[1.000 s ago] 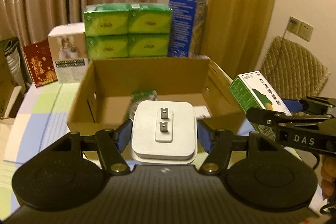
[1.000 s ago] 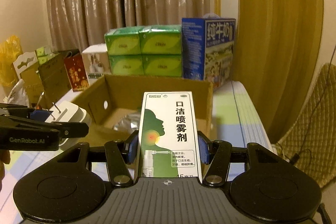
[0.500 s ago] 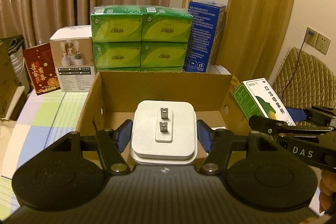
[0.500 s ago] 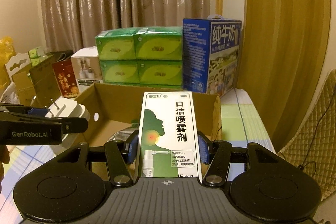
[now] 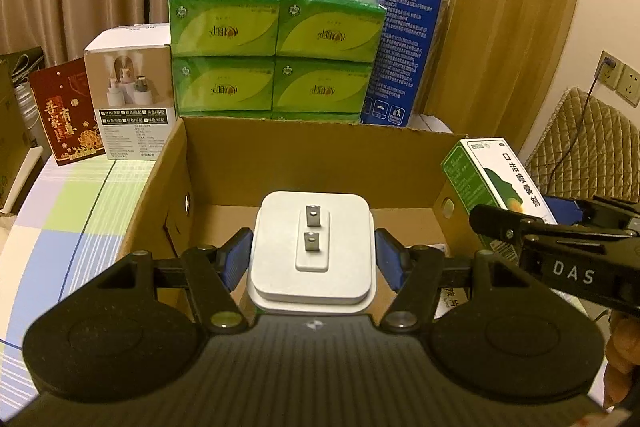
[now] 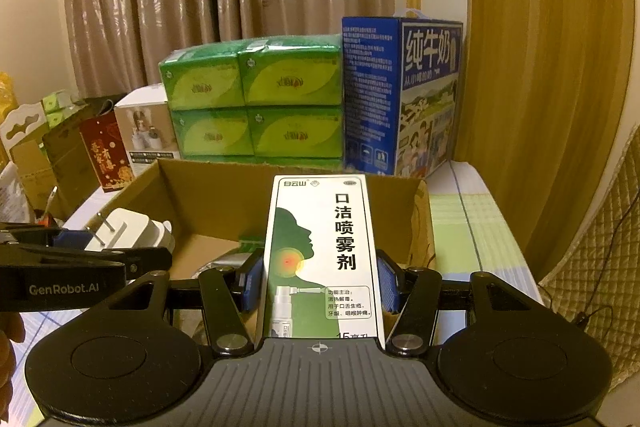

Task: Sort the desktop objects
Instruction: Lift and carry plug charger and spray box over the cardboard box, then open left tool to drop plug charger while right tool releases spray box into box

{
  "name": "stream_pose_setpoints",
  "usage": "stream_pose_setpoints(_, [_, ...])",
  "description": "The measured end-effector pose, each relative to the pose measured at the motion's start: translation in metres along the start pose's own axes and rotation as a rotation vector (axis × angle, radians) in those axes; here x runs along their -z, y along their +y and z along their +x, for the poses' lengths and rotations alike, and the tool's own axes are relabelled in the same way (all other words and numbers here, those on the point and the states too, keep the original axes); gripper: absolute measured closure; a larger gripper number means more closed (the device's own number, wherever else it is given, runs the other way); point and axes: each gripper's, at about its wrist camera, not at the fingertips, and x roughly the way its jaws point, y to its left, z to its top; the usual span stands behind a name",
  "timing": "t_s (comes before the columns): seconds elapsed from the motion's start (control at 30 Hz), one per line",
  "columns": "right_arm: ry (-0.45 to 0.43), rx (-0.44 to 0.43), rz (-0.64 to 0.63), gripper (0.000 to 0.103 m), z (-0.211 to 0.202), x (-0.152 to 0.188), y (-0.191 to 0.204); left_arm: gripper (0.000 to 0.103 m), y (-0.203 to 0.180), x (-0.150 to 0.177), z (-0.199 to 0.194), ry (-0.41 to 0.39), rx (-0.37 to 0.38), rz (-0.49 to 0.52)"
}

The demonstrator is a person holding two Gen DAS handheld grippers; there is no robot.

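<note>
My left gripper [image 5: 312, 259] is shut on a white plug adapter [image 5: 312, 247], its two prongs facing up, held over the near part of an open cardboard box [image 5: 312, 143]. The right wrist view shows the same adapter [image 6: 128, 231] at the left. My right gripper [image 6: 320, 283] is shut on a green and white throat spray box [image 6: 324, 251], upright over the cardboard box [image 6: 224, 195]. That spray box [image 5: 496, 175] appears at the right in the left wrist view. Something silvery and green lies inside the box, mostly hidden.
Behind the cardboard box stand stacked green tissue packs [image 5: 276, 51], a blue milk carton [image 6: 400, 95], a white product box [image 5: 132, 95] and a red card [image 5: 66, 115]. A checked tablecloth [image 5: 72, 211] covers the table. A quilted chair [image 5: 592, 143] stands at the right.
Both grippers have risen and moved forward over the cardboard box, each still holding its object. The goods behind the box look nearer and larger.
</note>
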Motion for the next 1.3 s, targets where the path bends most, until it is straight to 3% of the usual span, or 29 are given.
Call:
stream_pose_setpoints(0.8, [0.016, -0.008, 0.041, 0.05, 0.015, -0.001, -0.003, 0.043, 0.004, 0.004, 0.011, 0.009, 0.001, -0.001])
stream_pose_setpoints(1.07, [-0.036, -0.034, 0.066, 0.05, 0.013, -0.002, -0.004, 0.042, 0.003, 0.006, 0.014, 0.027, 0.002, 0.005])
stream_pose_setpoints(1.1, [-0.052, -0.037, 0.059, 0.05, 0.013, -0.002, -0.004, 0.042, 0.003, 0.007, 0.015, 0.03, 0.0, 0.005])
stream_pose_setpoints(1.2, [-0.068, -0.02, 0.03, 0.035, 0.014, -0.001, -0.002, 0.042, 0.004, 0.007, 0.015, 0.037, -0.003, 0.007])
stream_pose_setpoints(1.3, [-0.06, -0.021, 0.039, 0.035, 0.014, -0.001, -0.003, 0.042, 0.004, 0.008, 0.015, 0.042, -0.002, 0.004])
